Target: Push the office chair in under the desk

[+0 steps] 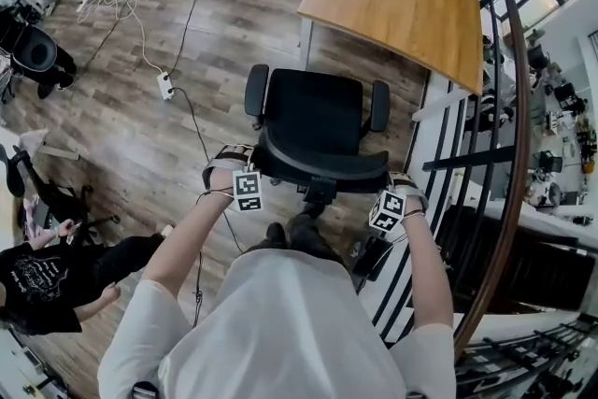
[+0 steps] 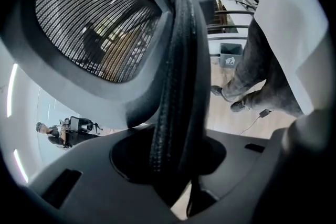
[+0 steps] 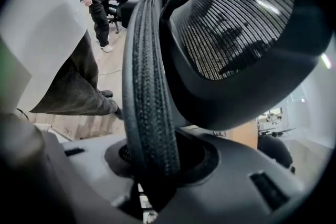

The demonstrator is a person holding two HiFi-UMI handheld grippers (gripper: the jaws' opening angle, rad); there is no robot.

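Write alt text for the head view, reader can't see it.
From above, a person in a white shirt clamps the left gripper and right gripper on the backrest top of a black office chair. The chair faces a wooden desk ahead, not yet under it. A power strip and cables lie on the floor at left.

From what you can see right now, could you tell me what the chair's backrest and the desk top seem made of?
The backrest looks like see-through black mesh in a matte, probably plastic frame; light shows through its weave. The desk top appears to be wood or wood-look laminate: warm tan, smooth, with faint grain.
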